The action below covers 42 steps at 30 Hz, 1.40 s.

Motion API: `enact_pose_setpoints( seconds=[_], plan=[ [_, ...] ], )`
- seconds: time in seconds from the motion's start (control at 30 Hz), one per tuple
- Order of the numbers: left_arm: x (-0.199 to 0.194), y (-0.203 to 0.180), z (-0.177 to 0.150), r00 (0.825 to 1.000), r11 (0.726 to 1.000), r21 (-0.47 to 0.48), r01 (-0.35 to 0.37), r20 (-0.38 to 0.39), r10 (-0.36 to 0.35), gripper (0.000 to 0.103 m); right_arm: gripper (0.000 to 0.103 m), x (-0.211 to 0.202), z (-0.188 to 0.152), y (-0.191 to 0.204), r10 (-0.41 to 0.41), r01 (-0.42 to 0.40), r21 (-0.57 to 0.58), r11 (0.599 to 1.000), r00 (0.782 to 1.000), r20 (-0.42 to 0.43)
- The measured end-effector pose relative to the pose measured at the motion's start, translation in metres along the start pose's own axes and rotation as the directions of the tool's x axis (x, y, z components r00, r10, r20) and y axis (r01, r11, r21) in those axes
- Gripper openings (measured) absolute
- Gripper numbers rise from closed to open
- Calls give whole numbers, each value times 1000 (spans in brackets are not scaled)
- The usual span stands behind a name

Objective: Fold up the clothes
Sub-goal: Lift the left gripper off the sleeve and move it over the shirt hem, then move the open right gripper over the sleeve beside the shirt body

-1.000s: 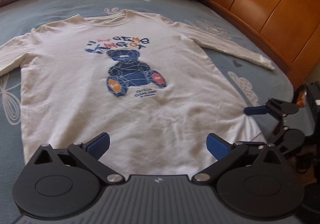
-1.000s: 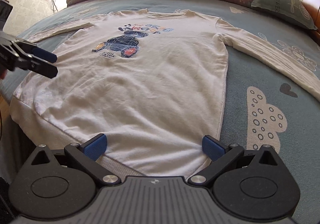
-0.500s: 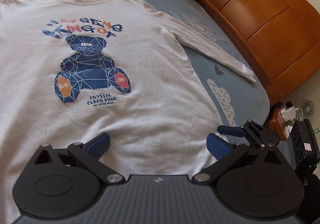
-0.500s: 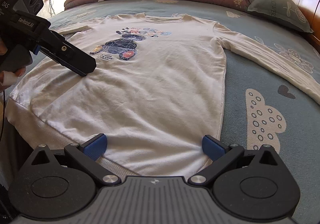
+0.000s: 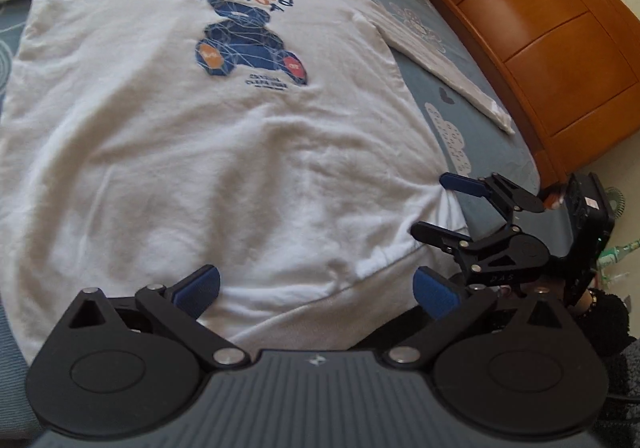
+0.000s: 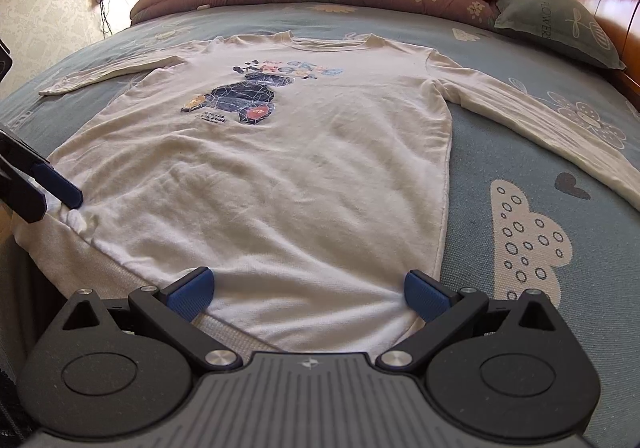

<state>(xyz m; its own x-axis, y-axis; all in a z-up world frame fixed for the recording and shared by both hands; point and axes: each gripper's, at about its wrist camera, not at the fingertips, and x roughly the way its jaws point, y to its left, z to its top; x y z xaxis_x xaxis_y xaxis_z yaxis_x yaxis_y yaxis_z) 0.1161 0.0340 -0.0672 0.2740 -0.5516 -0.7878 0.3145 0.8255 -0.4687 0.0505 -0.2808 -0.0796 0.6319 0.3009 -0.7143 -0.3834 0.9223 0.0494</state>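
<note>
Your shirt [image 6: 280, 168] lies flat, print up, on the bed [image 6: 520, 136], both sleeves spread sideways. Nothing is folded over as it lies.

Its long axis runs straight away from you: hem nearest, collar far.

Your left gripper [image 5: 316, 288] has jaws wide apart, holding nothing, at the hem's left end. The right-wrist view shows its pads just above a small bunch of cloth at that corner.

Your right gripper [image 6: 306, 292] also has jaws apart and empty, straddling the hem at the right corner, side seam just inside its right pad.

Each hand is nearest its own hem corner. Sleeves and collar are well apart from both.
</note>
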Motion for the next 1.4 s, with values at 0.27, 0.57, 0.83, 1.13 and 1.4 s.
enact_pose_setpoints(
  seconds=[0.27, 0.57, 0.83, 1.13, 1.4],
  plan=[
    [-10, 11, 8, 997, 999, -7, -48, 52, 48, 102, 103, 1, -1, 2, -15, 15, 0, 1000, 1000, 4],
    [-9, 15, 0, 972, 977, 24, -211, 112, 207, 102, 103, -5, 30, 10, 18, -17, -28, 999, 1000, 11],
    [-26, 17, 9, 934, 959, -23, -281, 221, 279, 102, 103, 30, 87, 9, -15, 21, -99, 995, 998, 58],
    [-24, 30, 24, 906, 939, -87, -333, 245, 344, 102, 103, 74, 133, -74, -52, 38, 122, 992, 992, 113],
    [-19, 31, 36, 887, 929, -103, -356, 277, 370, 102, 103, 134, 157, -126, 44, -81, 300, 950, 991, 127]
  ],
)
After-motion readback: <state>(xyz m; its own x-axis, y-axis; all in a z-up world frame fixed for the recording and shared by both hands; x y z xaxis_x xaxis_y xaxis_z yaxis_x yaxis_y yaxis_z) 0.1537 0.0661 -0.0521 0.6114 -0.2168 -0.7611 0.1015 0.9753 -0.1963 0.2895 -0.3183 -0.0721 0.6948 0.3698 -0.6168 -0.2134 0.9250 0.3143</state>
